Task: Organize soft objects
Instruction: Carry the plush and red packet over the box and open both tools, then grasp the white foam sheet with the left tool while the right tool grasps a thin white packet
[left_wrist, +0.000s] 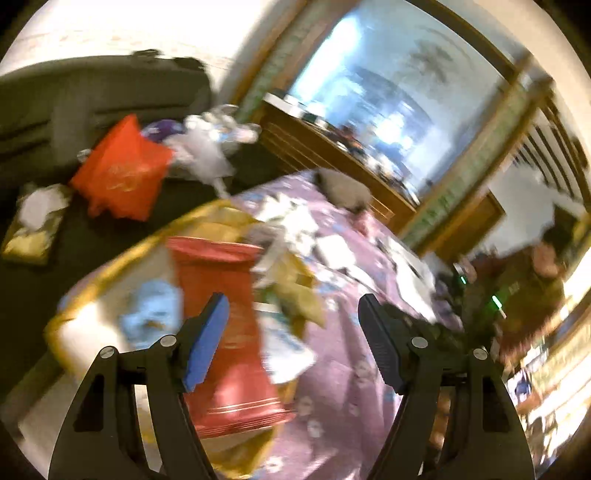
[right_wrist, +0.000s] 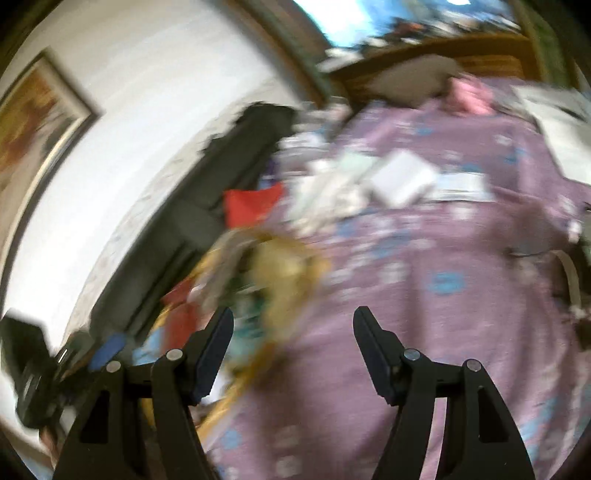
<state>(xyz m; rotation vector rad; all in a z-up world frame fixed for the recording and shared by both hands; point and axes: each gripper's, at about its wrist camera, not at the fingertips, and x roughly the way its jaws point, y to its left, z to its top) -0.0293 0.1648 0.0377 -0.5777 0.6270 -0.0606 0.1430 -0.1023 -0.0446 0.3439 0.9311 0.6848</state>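
Left wrist view, blurred. Left gripper (left_wrist: 293, 325): jaws wide apart, nothing between the pads; one pad blue, the other black. Red packet (left_wrist: 225, 332): soft, glossy, crimped at both ends, pale stripes near its lower edge; lies flat in a gold-rimmed tray (left_wrist: 74, 295) just beyond the blue pad. Light blue soft item (left_wrist: 151, 314): in the same tray, left of the red packet. Yellow-green crumpled packet (left_wrist: 295, 291): at the tray's right side, beside the red packet. Purple flowered bedcover (left_wrist: 343, 369): spread under and right of the tray, strewn with white papers. Orange bag (left_wrist: 122, 170): on a dark sofa (left_wrist: 74, 96), well apart from the tray.

Right wrist view, heavily blurred. Right gripper (right_wrist: 293, 332): jaws wide apart, empty, over the bedcover (right_wrist: 443, 332). Golden crumpled mass (right_wrist: 284, 266): left of centre, detail unreadable. White papers (right_wrist: 402, 177): farther up the bedcover. Other gripper (right_wrist: 107, 347): blue pad visible at lower left.
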